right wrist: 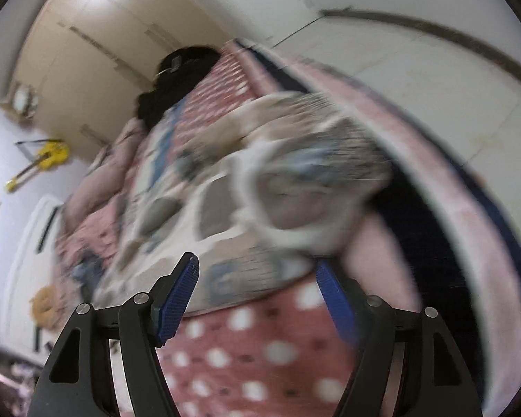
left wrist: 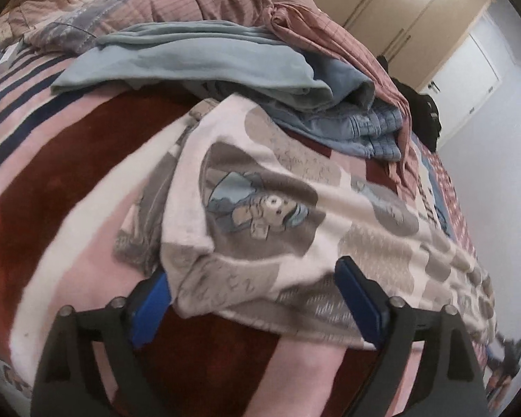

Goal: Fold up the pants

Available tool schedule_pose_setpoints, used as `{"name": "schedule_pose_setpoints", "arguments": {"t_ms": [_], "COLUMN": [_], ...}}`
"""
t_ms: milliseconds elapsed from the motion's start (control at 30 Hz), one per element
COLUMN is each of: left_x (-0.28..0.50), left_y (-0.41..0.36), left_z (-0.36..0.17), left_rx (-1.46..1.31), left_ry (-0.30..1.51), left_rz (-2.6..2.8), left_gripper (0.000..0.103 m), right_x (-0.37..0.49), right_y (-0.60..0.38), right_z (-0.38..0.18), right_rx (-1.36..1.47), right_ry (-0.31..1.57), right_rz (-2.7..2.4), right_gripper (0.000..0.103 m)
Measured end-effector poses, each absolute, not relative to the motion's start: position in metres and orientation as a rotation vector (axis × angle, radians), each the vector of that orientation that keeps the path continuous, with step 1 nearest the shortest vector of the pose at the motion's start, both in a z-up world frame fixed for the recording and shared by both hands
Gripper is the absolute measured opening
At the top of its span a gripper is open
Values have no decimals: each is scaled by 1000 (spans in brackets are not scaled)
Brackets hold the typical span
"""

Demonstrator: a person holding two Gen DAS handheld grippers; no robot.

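Note:
The pants (left wrist: 260,201) are white with grey patches and a cartoon bear print. They lie stretched across the bed, running from the centre to the right. My left gripper (left wrist: 253,278) is open, its blue pads (left wrist: 359,304) either side of the near edge of the pants, which drapes over the left pad. In the right wrist view the pants (right wrist: 253,191) are blurred, with one end bunched up. My right gripper (right wrist: 257,278) is open just before their near edge.
A pile of blue-grey folded clothes (left wrist: 225,66) and a pink quilt (left wrist: 149,0) lie behind the pants. The bed has a pink, maroon and white striped blanket (left wrist: 52,180). A black item (left wrist: 423,118) sits at the bed's far corner. Wardrobes (right wrist: 97,34) and a yellow toy guitar (right wrist: 48,156) stand beyond.

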State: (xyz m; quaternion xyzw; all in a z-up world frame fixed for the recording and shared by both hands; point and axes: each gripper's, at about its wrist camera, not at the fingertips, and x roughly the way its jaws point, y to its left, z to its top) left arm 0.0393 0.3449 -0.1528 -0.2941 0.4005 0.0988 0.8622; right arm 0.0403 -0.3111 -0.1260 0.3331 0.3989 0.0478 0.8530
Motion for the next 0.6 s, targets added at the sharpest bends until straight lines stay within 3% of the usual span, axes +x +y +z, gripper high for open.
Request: {"name": "schedule_pose_setpoints", "arguments": {"t_ms": [333,367,400,433,600], "left_x": [58,56,54,51,42], "left_y": [347,346,346,347,357], "left_z": [-153,-151,-150,-148,-148], "left_rx": [-659,-652,-650,-649,-664], "left_ry": [823,820,817,811,806], "left_rz": [275,278,280,283,284], "left_gripper": [91,91,91,91,91], "right_x": [85,91,96,99,98], "right_y": [-314,-311,-307,-306,-303], "right_z": [-137,-135,-134,-133,-107], "right_rx": [752,735,713,699,538], "right_ry": [782,771,771,779,726], "right_rz": [7,-19,-24,-17,-129], "right_gripper": [67,50,14,5,5]}}
